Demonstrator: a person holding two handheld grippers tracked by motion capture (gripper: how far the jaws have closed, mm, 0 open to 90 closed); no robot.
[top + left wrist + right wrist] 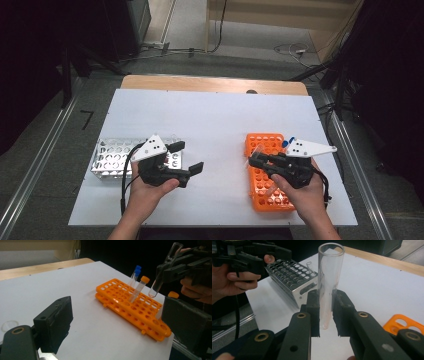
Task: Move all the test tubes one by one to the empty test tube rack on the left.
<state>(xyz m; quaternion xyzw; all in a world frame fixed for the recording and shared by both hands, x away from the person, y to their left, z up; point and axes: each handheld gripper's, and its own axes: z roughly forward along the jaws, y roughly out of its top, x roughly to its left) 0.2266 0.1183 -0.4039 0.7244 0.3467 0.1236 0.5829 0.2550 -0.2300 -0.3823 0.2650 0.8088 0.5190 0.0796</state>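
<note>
A clear glass tube [329,277] is clamped upright between the right gripper [326,312] jaws, above the orange rack [267,170]. The left gripper [187,156], left of that rack, is held wide open, empty. Smooth glass could be lost if tilted.

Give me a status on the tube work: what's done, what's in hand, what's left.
Done: an uncapped glass tube is clear of the orange rack, clamped in the right gripper. In hand: that tube hangs in the air above the orange rack. Left: judging by the scene, it probably goes to the metal rack beside the open left gripper; three capped tubes stand in the orange rack.
</note>
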